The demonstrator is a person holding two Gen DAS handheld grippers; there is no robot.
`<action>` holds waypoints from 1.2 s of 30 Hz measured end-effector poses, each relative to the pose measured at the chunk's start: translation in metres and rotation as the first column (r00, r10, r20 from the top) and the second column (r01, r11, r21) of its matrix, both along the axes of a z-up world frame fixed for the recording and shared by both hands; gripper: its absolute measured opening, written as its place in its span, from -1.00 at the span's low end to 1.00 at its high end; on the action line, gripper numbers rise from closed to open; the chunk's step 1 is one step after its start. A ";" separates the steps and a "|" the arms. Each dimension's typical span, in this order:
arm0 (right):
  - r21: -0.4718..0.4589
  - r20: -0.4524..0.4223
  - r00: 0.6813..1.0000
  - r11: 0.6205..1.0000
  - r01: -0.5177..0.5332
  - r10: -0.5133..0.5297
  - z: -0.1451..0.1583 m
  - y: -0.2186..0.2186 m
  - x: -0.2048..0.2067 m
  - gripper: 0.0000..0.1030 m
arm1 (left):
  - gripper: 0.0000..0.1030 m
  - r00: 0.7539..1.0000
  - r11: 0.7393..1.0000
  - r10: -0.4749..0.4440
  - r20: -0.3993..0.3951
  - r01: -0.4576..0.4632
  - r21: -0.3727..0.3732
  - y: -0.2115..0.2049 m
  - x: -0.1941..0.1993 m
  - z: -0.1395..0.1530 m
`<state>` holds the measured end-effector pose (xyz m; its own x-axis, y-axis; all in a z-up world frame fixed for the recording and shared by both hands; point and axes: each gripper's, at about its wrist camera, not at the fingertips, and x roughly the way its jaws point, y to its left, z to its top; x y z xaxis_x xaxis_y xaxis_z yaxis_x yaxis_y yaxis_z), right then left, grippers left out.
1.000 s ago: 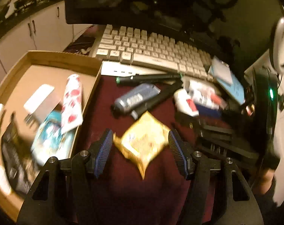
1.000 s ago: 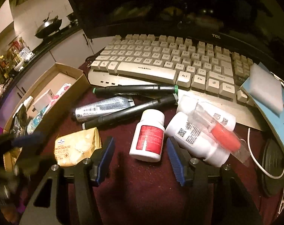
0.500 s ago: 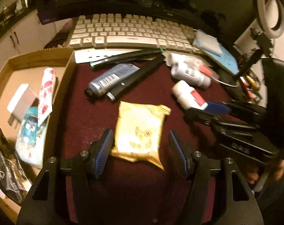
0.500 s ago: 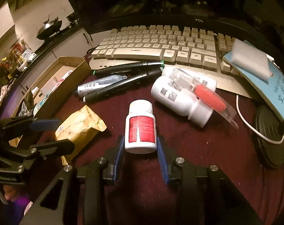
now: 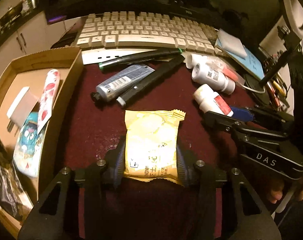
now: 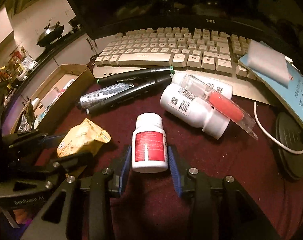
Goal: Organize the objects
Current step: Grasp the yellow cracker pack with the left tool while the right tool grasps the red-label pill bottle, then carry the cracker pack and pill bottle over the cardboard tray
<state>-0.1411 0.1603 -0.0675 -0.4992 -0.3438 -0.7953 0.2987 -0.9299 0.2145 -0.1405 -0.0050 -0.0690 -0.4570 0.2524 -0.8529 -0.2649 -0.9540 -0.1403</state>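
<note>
Left gripper (image 5: 151, 160) has the yellow snack packet (image 5: 152, 140) sitting right between its pads, jaws closing in on it, and from the left wrist view the pads look like they're already touching both long edges. The packet lies flat on the desk (image 5: 87, 120) with its long axis running straight away from the gripper, so it's lined up nicely for a lift. Right gripper (image 6: 149, 161) is pinched on the white pill bottle with the red label (image 6: 149, 140), which lies on its side, cap pointing away. I'd say the thing to watch is the cardboard box (image 5: 61, 92): it's off to the left, just beside the packet, so the left hand is clearly the nearer one and only has a short sideways carry. The box already holds a white charger plug (image 5: 19, 106), a red-and-white tube (image 5: 48, 92), a teal cartoon pouch (image 5: 28, 140) and a dark packet (image 5: 3, 180). The bottle has further to travel.
</note>
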 end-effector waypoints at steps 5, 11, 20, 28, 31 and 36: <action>0.025 -0.010 1.000 1.000 0.004 -0.004 0.001 -0.002 0.007 -0.34 | -0.14 0.999 0.999 0.045 -0.022 -0.045 0.000 -0.003 0.015 0.004; 0.040 -0.048 0.999 0.999 -0.005 0.007 0.016 -0.011 0.022 -0.34 | -0.14 0.988 0.989 0.149 -0.048 -0.149 -0.002 -0.013 0.036 0.023; 0.017 -0.127 0.986 0.994 -0.106 0.107 0.051 -0.049 0.042 -0.34 | -0.14 0.960 0.968 0.249 -0.124 -0.246 0.045 -0.054 0.069 0.067; -0.005 -0.159 0.967 0.980 -0.200 0.197 0.069 -0.091 0.049 -0.34 | -0.14 0.911 0.927 0.374 -0.173 -0.367 0.072 -0.114 0.084 0.096; -0.006 -0.173 0.958 0.972 -0.235 0.230 0.075 -0.109 0.049 -0.34 | -0.14 0.885 0.906 0.422 -0.198 -0.417 0.070 -0.136 0.089 0.106; -0.011 -0.180 0.943 0.958 -0.288 0.281 0.080 -0.139 0.047 -0.34 | -0.14 0.851 0.876 0.481 -0.210 -0.478 0.071 -0.171 0.087 0.110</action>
